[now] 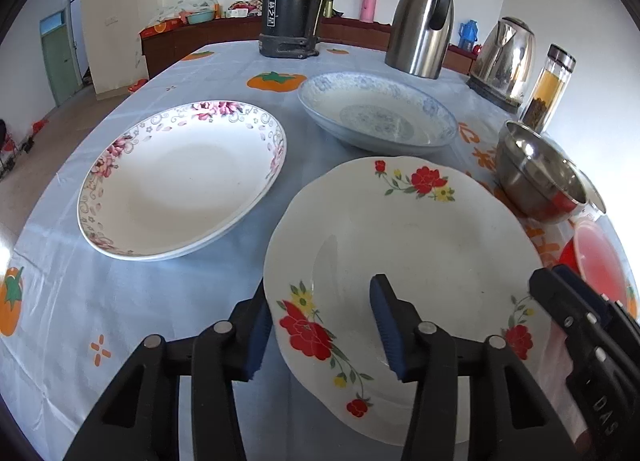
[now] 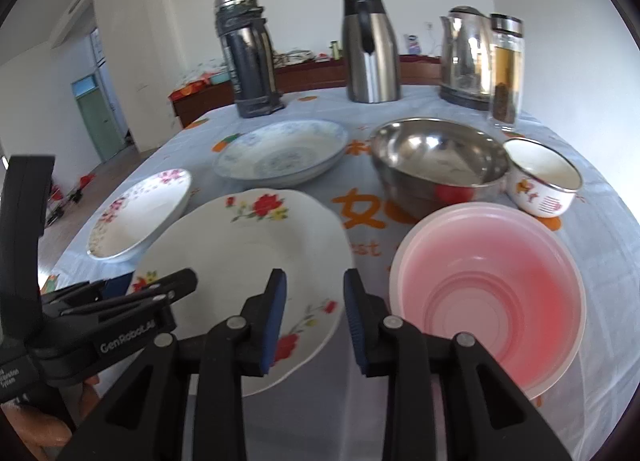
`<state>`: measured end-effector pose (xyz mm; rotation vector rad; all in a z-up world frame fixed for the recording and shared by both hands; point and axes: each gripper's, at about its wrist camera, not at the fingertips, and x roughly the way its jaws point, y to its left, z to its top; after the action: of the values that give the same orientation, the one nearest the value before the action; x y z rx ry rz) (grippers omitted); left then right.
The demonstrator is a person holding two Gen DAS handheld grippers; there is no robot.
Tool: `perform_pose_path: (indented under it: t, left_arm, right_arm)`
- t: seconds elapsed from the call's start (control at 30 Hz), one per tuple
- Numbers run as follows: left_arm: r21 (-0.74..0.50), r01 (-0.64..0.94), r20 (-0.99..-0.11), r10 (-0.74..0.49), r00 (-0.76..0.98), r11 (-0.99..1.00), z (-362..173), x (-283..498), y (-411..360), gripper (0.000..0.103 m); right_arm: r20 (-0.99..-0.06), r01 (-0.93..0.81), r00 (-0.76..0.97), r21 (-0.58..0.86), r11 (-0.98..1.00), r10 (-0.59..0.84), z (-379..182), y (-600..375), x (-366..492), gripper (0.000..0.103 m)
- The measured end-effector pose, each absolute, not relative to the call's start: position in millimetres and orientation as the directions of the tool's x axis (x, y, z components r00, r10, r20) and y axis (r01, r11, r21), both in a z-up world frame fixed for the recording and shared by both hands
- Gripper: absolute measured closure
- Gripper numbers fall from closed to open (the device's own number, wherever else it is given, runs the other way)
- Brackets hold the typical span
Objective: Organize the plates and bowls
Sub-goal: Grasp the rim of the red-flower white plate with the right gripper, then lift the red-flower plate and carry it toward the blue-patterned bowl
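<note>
Three plates [image 2: 244, 245], three bowls [image 2: 440, 157]; left hand-held gripper [image 1: 320, 325] and right hand-held gripper [image 2: 314, 317] both apart, empty.

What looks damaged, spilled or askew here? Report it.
The tall black thermos flask at the table's far edge looks damaged: its dark covering is torn in a jagged line, baring shiny metal. Nothing is spilled, and the plates and bowls sit upright.
</note>
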<state>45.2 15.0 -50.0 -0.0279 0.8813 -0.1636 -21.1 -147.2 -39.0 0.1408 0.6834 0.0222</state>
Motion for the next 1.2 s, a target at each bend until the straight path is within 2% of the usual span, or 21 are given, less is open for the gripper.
perform_pose_path:
  t: [0.13,0.23,0.37,0.43,0.53,0.8,0.97,1.2]
  left_arm:
    - [-0.075,0.12,-0.763,-0.134,0.633,0.99,-51,46,16,0.062]
    - [-0.062,0.118,-0.76,-0.124,0.638,0.991,-51,47,15,0.063]
    - [-0.066,0.12,-0.76,-0.128,0.637,0.991,-51,48,16,0.064]
    - [-0.083,0.119,-0.762,-0.139,0.632,0.989,-52,49,17,0.063]
    - [-0.114,0.118,-0.766,-0.162,0.622,0.987,-52,51,19,0.063]
    - [-0.134,0.124,-0.762,-0.183,0.622,0.983,-52,50,20,0.063]
    - [-0.147,0.118,-0.748,-0.189,0.636,0.982,-48,48,24,0.063]
    - [-0.144,0.131,-0.718,-0.194,0.669,0.981,-40,43,23,0.063]
  right_arm:
    - [-0.647,0.029,0.759,0.137,0.99,0.068,-42,-148,-17,0.073]
    - [-0.679,0.034,0.729,0.159,0.987,0.084,-48,-151,-9,0.073]
    - [-0.72,0.028,0.672,0.262,0.965,0.176,-61,-165,7,0.072]
    - [-0.719,0.017,0.669,0.266,0.964,0.187,-61,-166,9,0.074]
    - [-0.717,-0.01,0.67,0.251,0.968,0.192,-60,-161,9,0.082]
    - [-0.715,-0.013,0.679,0.211,0.977,0.164,-57,-154,6,0.081]
    - [-0.674,-0.031,0.729,0.143,0.989,0.12,-46,-145,-3,0.081]
    - [-0.64,-0.034,0.759,0.148,0.988,0.122,-41,-146,-4,0.081]
